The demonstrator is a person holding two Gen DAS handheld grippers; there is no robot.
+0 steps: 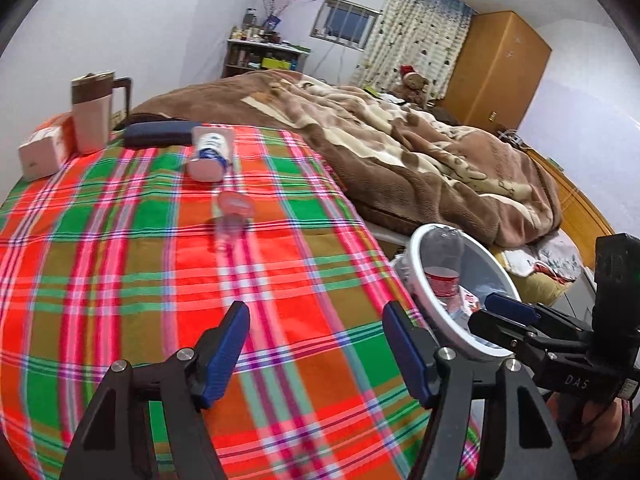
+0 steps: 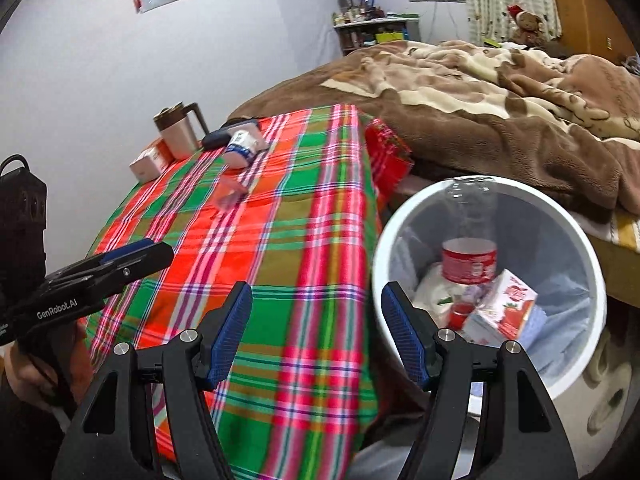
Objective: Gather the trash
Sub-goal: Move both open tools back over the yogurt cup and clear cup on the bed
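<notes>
We hold both hand-held grippers released and empty: left hand-held gripper [image 1: 316, 346] over the plaid table [image 1: 120, 280], right hand-held gripper [image 2: 316, 330] at the white bin [image 2: 596, 280] holding bottle [image 2: 470, 264] and carton [image 2: 504, 308]; clear cup [image 1: 232, 220] lies on table

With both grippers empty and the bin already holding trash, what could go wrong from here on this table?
The clear plastic cup lies tipped on the plaid cloth; a pinch from the open left gripper may crush it or flick it away. The white bottle lies against the dark case, so grabbing it might drag the case. The bin stands beside the table edge, where the right gripper might knock it.
</notes>
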